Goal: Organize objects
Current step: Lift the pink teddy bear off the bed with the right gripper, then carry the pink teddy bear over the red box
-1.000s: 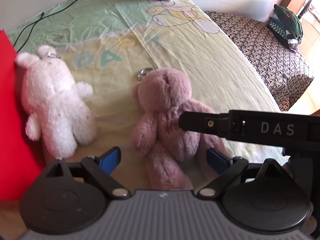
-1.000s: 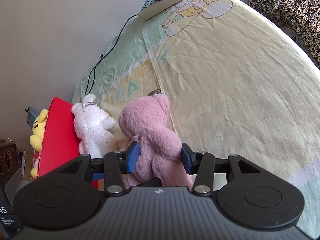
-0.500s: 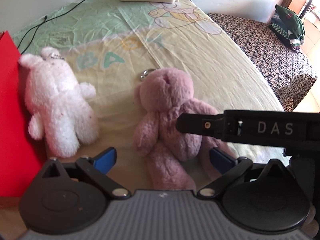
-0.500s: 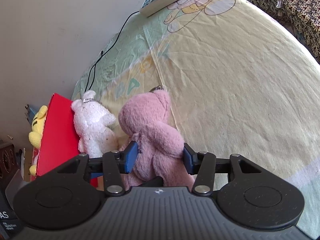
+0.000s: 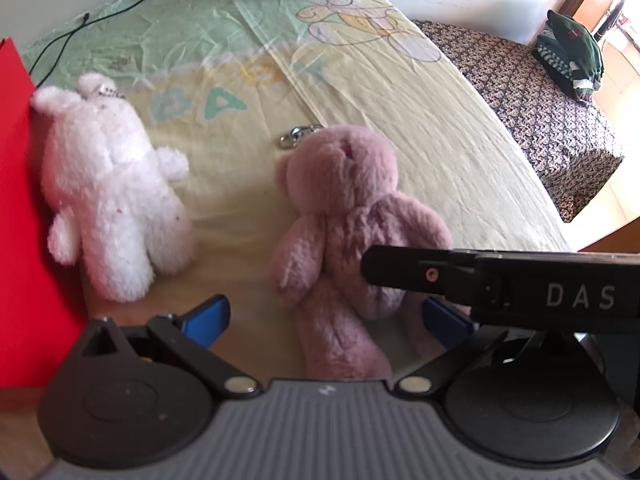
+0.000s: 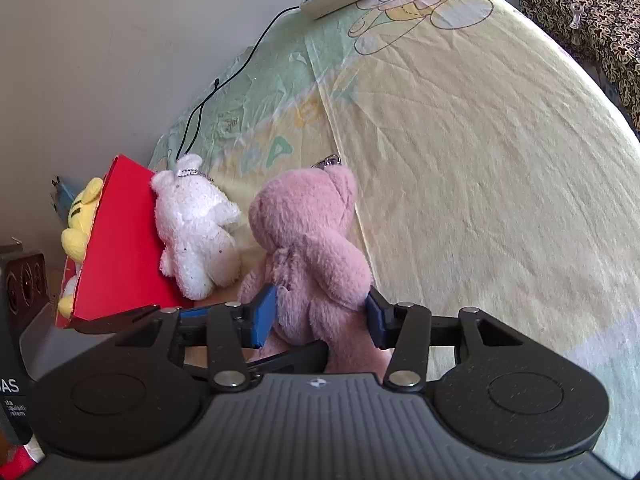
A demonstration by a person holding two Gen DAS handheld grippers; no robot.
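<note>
The right gripper [image 6: 322,314] had the pink teddy [image 6: 308,248] clamped round its lower body, blue pads sunk into the plush, and that soft hold looked like the weak spot: fur gives, so a quick lift could let the bear slide out or swing and knock the white teddy [image 6: 196,228] lying just beside it against the red box [image 6: 120,248]. The key ring [image 5: 298,136] at the bear's head might also snag the bed sheet [image 6: 480,140]. The left gripper [image 5: 324,320] had just been opening and stood wide, its pads clear on either side of the bear's legs, gripping nothing. It pointed steeply down at the bed; the right one angled in lower from the side, its arm crossing the left view.
</note>
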